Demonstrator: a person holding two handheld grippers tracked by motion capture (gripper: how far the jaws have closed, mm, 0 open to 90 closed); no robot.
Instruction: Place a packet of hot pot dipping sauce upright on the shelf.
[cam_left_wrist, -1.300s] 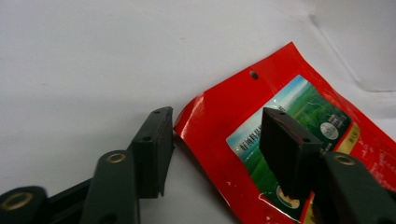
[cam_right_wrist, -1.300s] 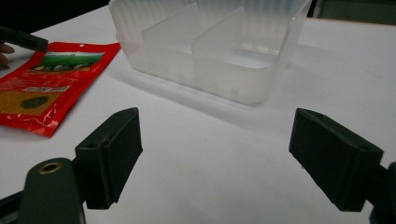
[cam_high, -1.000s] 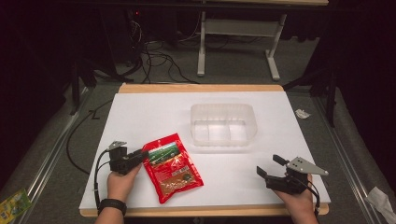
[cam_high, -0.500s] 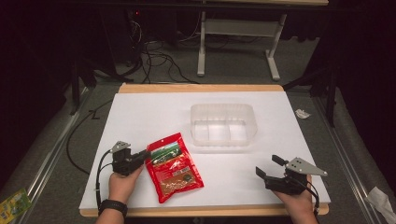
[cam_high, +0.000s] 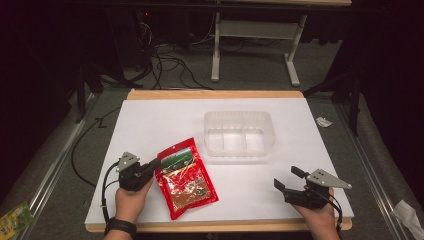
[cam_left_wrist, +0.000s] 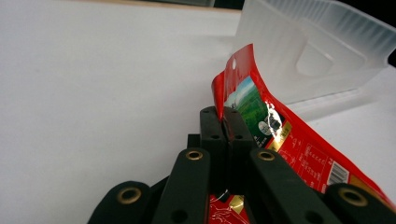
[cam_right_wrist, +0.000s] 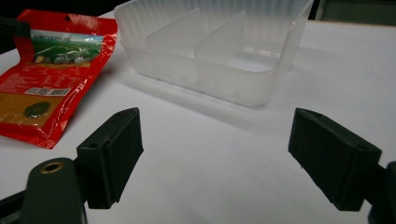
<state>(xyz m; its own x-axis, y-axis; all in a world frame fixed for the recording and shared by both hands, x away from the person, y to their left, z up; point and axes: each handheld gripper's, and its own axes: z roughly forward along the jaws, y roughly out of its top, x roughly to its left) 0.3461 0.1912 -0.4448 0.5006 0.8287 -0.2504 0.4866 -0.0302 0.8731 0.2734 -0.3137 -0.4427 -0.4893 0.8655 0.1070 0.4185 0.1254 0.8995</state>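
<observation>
Left gripper (cam_left_wrist: 223, 122): jaws clamped on upper edge of red packet (cam_high: 187, 182), near front-left of white desk (cam_high: 150, 125). Right gripper (cam_high: 292, 178): jaws wide apart, empty. Risk judged: thin glossy edge could slip out if lifted fast. Clear box (cam_high: 239, 132) just beyond packet. Versus earlier: packet top curled up more, right gripper unchanged.
</observation>
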